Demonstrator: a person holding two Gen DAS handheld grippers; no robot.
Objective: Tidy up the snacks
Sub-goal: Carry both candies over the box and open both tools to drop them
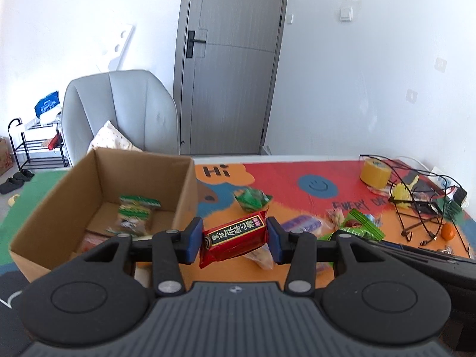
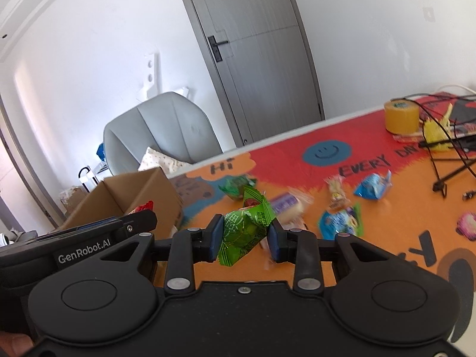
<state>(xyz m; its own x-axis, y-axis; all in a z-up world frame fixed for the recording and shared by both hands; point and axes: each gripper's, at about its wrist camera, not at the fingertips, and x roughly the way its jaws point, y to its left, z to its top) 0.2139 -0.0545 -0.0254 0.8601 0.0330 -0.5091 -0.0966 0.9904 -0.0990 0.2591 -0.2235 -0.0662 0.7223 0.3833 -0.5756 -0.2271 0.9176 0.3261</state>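
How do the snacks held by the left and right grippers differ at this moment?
The left gripper holds a red snack packet with a dark label strip; the right gripper holds a green snack packet. The red packet looks flat and bar-shaped; the green packet looks crumpled and bunched. Both are clamped between blue pads above the table mat.

**Foil, cardboard and matt plastic**

The red snack packet [image 1: 233, 239] is glossy foil-like film, creased at its ends. The green candy wrapper [image 2: 244, 232] is shiny crinkled plastic. The cardboard box [image 1: 184, 184] is plain brown corrugated board, matt and dry-looking. The left gripper [image 1: 235, 239] and right gripper [image 2: 244, 239] are matt black plastic with metal rivets; their fingers [image 1: 192, 239] carry smooth blue pads. The tabletop [image 1: 291, 178] wears a printed matt cloth.
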